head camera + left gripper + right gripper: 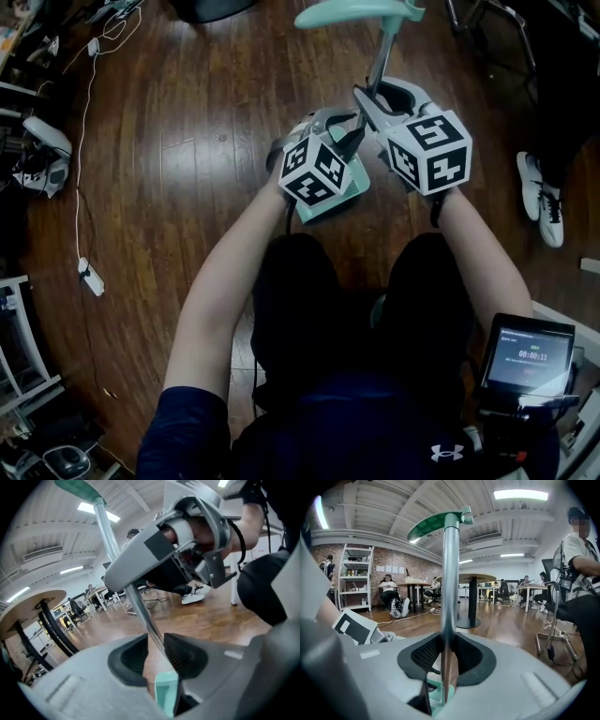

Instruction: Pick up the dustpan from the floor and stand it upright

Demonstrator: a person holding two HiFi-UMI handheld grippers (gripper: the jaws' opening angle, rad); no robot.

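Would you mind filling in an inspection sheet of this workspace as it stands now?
Surface: dark wooden floor.
Job's things: mint dustpan below the grippers; its metal pole rises to a green grip.
Clutter: equipment at the floor's left edge; a person's white shoes at right.
Grippers: left gripper and right gripper both have jaws closed on the metal pole, the right higher up.
Cables: white cable running to a power strip at left.
Surroundings: tables with seated people, shelving, a small screen at lower right.
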